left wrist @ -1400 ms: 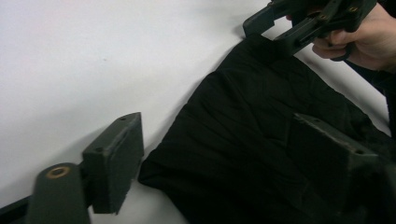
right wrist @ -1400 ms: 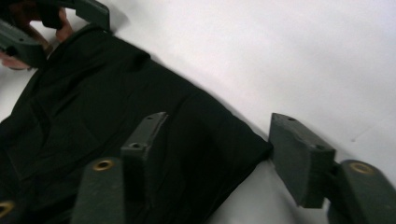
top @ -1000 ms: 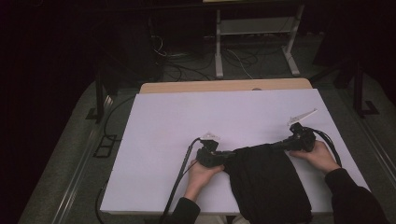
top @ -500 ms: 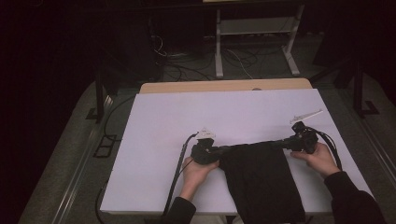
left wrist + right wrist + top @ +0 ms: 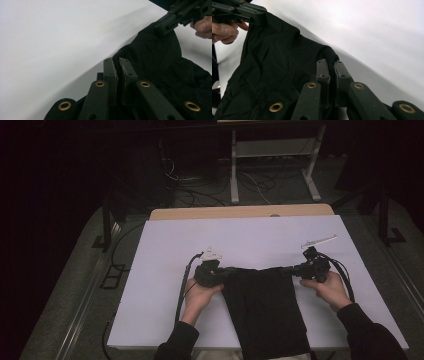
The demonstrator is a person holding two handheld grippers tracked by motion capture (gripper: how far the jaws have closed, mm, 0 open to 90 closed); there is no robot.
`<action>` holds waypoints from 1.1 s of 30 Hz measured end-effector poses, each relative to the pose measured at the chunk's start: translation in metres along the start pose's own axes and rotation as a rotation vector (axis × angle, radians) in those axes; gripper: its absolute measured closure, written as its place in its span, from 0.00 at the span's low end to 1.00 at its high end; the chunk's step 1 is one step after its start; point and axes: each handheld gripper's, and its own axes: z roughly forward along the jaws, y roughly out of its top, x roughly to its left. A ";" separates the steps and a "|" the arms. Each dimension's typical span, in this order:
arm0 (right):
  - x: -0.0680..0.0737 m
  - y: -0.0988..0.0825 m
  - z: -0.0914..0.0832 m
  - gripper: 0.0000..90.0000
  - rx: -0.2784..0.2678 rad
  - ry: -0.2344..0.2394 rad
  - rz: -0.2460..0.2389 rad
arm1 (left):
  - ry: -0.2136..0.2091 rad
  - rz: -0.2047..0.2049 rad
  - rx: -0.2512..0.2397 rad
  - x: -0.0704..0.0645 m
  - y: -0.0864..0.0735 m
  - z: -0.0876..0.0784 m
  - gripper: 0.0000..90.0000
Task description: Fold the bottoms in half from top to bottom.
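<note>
Up near the middle of the white desk (image 5: 165, 245), a black cloth (image 5: 262, 307) is stretched between the two claws, its far edge pulled taut from one to the other while the rest of it runs back toward the person and hangs over the near edge of the desk. The left claw (image 5: 226, 271) is pinched tight on the left far corner of the cloth; in the left gripper view its two black jaws stand almost together with a fold of the dark fabric (image 5: 160, 65) caught between them at the left claw (image 5: 119, 65). The right claw (image 5: 286, 269) has the right far corner in the same way (its jaws are likewise nearly closed), and the right gripper view shows the cloth (image 5: 274, 65) bunched up and over the tips of the right claw (image 5: 330, 65). Each gripper view also catches the other hand farther off, holding its own gripper at the opposite corner of the cloth. From the high view the left hand (image 5: 200, 295) and the right hand (image 5: 330, 290) sit on either side of the cloth, sleeves coming in from the bottom, and a black cable (image 5: 181, 290) trails from the left gripper back across the desk toward the person. Beyond the desk the room is dark, with a light metal frame (image 5: 272, 155) standing on the floor amid loose cables.
</note>
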 end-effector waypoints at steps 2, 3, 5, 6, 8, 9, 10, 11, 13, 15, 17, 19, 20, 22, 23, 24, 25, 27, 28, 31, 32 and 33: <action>0.003 0.003 0.003 0.93 -0.002 -0.005 -0.001 | 0.010 0.015 0.003 0.004 0.004 -0.003 0.94; 0.004 0.005 0.005 0.93 -0.004 -0.006 0.000 | 0.013 0.021 0.002 0.005 0.005 -0.003 0.94; 0.005 0.008 0.008 0.93 -0.006 -0.001 0.003 | 0.027 0.049 -0.003 0.008 0.009 -0.005 0.94; 0.006 0.010 0.009 0.93 -0.001 -0.001 0.003 | 0.038 0.058 -0.001 0.010 0.012 -0.006 0.94; 0.007 0.017 0.013 0.93 -0.002 -0.003 0.000 | 0.056 0.073 0.006 0.015 0.018 -0.007 0.94; 0.007 0.020 0.014 0.93 -0.008 -0.004 -0.003 | 0.068 0.074 0.006 0.017 0.021 -0.008 0.94; 0.008 0.024 0.016 0.93 -0.015 -0.006 -0.004 | 0.076 0.072 0.003 0.020 0.024 -0.009 0.94; 0.008 0.028 0.017 0.93 -0.020 -0.006 -0.007 | 0.083 0.072 0.000 0.023 0.027 -0.010 0.94; 0.007 0.035 0.021 0.93 -0.022 -0.013 -0.008 | 0.097 0.077 -0.012 0.028 0.031 -0.011 0.94; 0.006 0.042 0.026 0.93 -0.022 -0.032 -0.019 | 0.107 0.089 -0.030 0.033 0.034 -0.014 0.94; 0.004 0.048 0.032 0.93 -0.023 -0.033 -0.020 | 0.122 0.091 -0.049 0.039 0.035 -0.014 0.94; 0.002 0.055 0.037 0.93 -0.021 -0.039 -0.019 | 0.138 0.087 -0.045 0.045 0.037 -0.013 0.94; 0.001 0.058 0.039 0.93 -0.019 -0.038 -0.012 | 0.143 0.088 -0.041 0.048 0.039 -0.012 0.94; -0.001 0.064 0.043 0.93 -0.020 -0.048 -0.011 | 0.150 0.090 -0.042 0.054 0.043 -0.010 0.94; -0.002 0.067 0.044 0.93 -0.019 -0.053 -0.011 | 0.147 0.084 -0.054 0.057 0.045 -0.009 0.94; -0.003 0.070 0.045 0.93 -0.023 -0.060 -0.013 | 0.138 0.075 -0.068 0.060 0.047 -0.009 0.94; -0.003 0.072 0.046 0.93 -0.028 -0.073 -0.015 | 0.136 0.072 -0.080 0.063 0.049 -0.007 0.94; -0.004 0.077 0.048 0.93 -0.031 -0.095 -0.021 | 0.149 0.077 -0.086 0.067 0.053 -0.004 0.94; -0.005 0.079 0.049 0.93 -0.030 -0.101 -0.022 | 0.154 0.079 -0.086 0.069 0.055 -0.003 0.94; -0.008 0.084 0.050 0.93 -0.042 -0.106 -0.025 | 0.164 0.075 -0.094 0.076 0.059 0.001 0.94; -0.010 0.085 0.051 0.93 -0.045 -0.110 -0.021 | 0.168 0.076 -0.094 0.078 0.059 0.003 0.94; -0.012 0.086 0.052 0.93 -0.046 -0.114 -0.022 | 0.174 0.079 -0.089 0.080 0.060 0.005 0.94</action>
